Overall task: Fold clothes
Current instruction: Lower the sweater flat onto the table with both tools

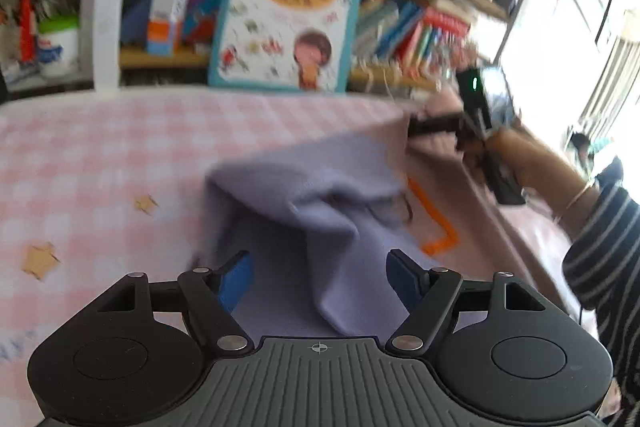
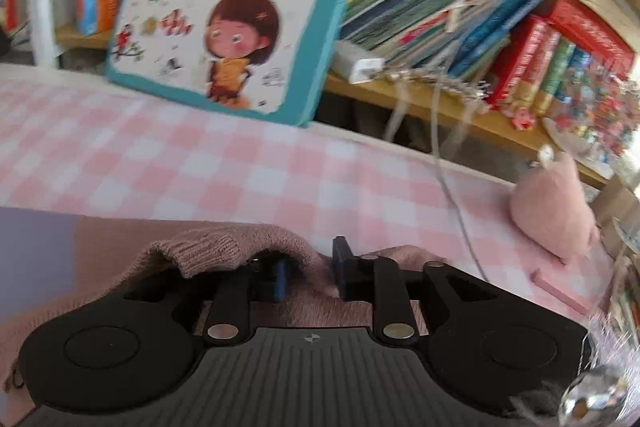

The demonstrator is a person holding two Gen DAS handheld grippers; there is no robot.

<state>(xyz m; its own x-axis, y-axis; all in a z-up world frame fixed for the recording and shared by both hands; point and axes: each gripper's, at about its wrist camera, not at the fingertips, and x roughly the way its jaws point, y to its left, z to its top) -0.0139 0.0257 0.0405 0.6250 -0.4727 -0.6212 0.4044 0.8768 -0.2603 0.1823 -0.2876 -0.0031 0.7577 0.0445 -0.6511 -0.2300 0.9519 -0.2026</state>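
A lavender garment (image 1: 312, 203) lies rumpled on a dusty-pink sweater (image 1: 452, 179) with an orange mark, on the pink checked table. My left gripper (image 1: 320, 275) is open, its blue pads either side of a lavender fold, not gripping it. My right gripper (image 2: 308, 275) has its jaws partly closed around the pink sweater's ribbed edge (image 2: 208, 247), which drapes over the left finger. It also shows in the left wrist view (image 1: 436, 125) at the sweater's far edge. A lavender patch (image 2: 36, 259) shows at the left.
The pink checked tablecloth (image 1: 120, 155) has star marks at the left. A big picture book (image 1: 284, 11) leans at the table's back edge before crowded shelves. A pink plush toy (image 2: 552, 211) and a hanging cable (image 2: 448, 163) are at the right.
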